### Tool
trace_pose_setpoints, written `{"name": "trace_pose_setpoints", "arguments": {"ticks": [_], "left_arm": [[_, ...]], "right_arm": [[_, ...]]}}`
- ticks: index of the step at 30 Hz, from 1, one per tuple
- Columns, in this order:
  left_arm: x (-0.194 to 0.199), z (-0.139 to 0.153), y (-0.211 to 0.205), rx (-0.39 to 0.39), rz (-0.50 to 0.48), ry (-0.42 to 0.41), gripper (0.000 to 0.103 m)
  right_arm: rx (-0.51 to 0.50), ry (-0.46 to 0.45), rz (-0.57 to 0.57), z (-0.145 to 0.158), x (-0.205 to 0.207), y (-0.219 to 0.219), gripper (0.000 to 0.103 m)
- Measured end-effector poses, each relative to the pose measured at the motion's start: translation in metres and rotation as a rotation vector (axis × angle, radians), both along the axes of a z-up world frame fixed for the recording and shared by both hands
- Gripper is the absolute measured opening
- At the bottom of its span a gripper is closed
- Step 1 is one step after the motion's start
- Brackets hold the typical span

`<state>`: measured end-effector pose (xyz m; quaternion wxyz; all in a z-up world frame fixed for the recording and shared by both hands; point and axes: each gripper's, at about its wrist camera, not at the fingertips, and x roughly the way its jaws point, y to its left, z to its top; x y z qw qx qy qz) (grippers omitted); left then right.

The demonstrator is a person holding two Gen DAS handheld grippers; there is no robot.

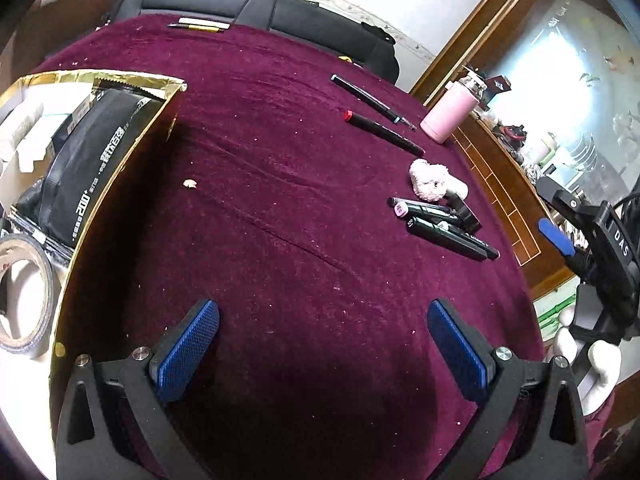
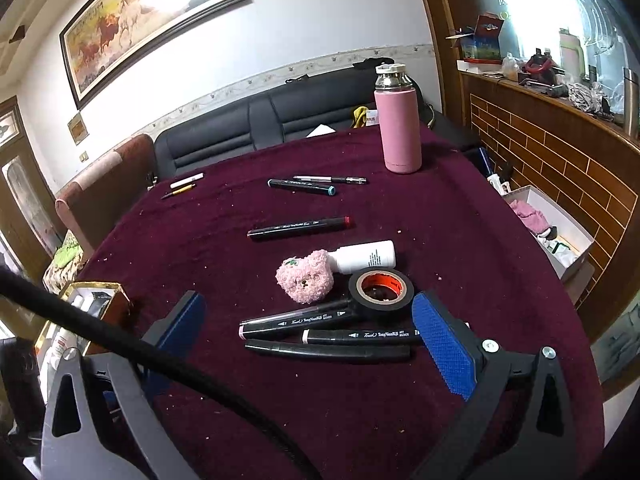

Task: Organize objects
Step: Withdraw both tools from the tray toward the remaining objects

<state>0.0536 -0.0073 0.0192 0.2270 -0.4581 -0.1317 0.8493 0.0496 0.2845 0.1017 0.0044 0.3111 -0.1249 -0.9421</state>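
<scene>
My right gripper [image 2: 312, 344] is open low over a cluster of black markers [image 2: 296, 320] lying side by side on the maroon cloth. Just beyond them sit a black tape roll [image 2: 382, 289], a fuzzy pink bear [image 2: 305, 276] and a white bottle [image 2: 366, 256] on its side. A red-capped marker [image 2: 298, 227] and a teal-tipped marker [image 2: 302, 186] lie farther back. My left gripper [image 1: 324, 354] is open over bare cloth, right of a gold-rimmed box [image 1: 132, 148] holding a black pouch [image 1: 92, 160]. The same markers [image 1: 444, 228] and bear [image 1: 430, 180] lie to its far right.
A pink flask [image 2: 398, 128] stands at the back right of the table [image 2: 460, 232]. Pens [image 2: 184, 184] lie at the far left edge. A grey tape roll [image 1: 24, 300] sits left of the box. A black sofa [image 2: 240, 128] and a brick-patterned counter [image 2: 560, 160] border the table.
</scene>
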Motion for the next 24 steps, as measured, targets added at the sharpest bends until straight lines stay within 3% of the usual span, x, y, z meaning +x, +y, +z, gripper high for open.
{"name": "trace_pose_setpoints", "arguments": {"ticks": [4,11,15,19,22,24], "left_arm": [[0.007,-0.001,0.004,-0.041,-0.027,0.04,0.101],[0.004,-0.002,-0.001,0.006,-0.026,0.035,0.101],[0.003,-0.002,0.007,-0.066,-0.032,0.04,0.101],[0.005,-0.002,0.018,-0.149,-0.042,0.045,0.101],[0.005,-0.002,0.019,-0.148,-0.042,0.045,0.101],[0.005,-0.002,0.017,-0.133,-0.04,0.044,0.101]], "right_arm": [[-0.01,-0.024,-0.008,0.001,-0.005,0.009,0.103],[-0.077,-0.101,-0.005,-0.002,-0.024,0.03,0.103],[-0.1,-0.185,0.071,-0.016,-0.047,0.022,0.098],[-0.207,-0.252,0.14,-0.033,-0.068,0.011,0.098],[-0.249,-0.28,0.13,-0.041,-0.088,0.011,0.098],[-0.217,-0.292,0.083,-0.044,-0.104,0.012,0.098]]}}
